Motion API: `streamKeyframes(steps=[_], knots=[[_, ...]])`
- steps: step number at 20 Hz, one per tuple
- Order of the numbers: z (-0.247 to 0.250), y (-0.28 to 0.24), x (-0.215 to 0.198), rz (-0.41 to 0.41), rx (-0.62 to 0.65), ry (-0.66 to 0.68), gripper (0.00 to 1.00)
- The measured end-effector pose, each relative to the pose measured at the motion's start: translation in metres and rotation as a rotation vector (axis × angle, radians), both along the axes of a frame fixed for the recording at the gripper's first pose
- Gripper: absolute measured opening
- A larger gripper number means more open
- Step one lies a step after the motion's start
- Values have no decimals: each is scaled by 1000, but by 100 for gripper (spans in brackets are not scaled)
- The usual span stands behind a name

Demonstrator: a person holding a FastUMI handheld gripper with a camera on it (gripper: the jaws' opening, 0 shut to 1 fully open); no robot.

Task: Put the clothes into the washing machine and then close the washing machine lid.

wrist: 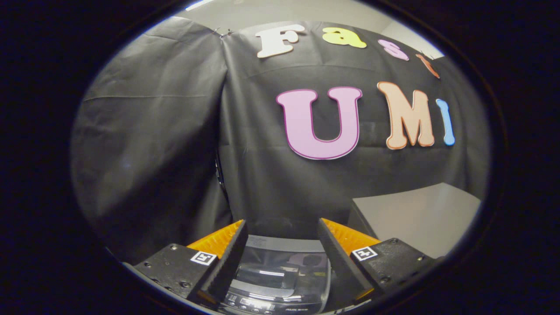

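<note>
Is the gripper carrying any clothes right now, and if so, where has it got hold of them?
Nothing is held. The gripper is open, its fingers spread apart with only the washing machine showing below, between them. No clothes lie between the fingers.

No wording can be read with certainty. Two small square black-and-white coded markers sit low in the frame, one [204,257] on the left finger mount and one [364,253] on the right finger mount of the gripper [282,223], whose fingers stand apart with nothing between them. At the bottom centre, the washing machine [280,273] shows in the gap between the fingers. Its control panel [258,304] carries tiny pale markings and a short brand-like word, all too small to make out.
</note>
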State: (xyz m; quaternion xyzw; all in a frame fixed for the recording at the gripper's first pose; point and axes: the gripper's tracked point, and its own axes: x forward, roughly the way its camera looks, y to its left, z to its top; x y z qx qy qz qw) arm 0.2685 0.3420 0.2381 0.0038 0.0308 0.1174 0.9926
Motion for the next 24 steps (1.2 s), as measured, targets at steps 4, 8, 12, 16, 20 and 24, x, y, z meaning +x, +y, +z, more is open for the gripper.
streamKeyframes(steps=[4,8,12,16,20,24], knots=[[25,-43,-25,-35,-38,-65,97],[33,-111,-45,-107,-63,-108,97],[25,-182,-63,-175,-55,-115,97],[-9,-257,-81,-237,-59,-93,97],[-53,-321,-105,-285,-27,-85,97],[-85,-372,-140,-323,11,-110,97]])
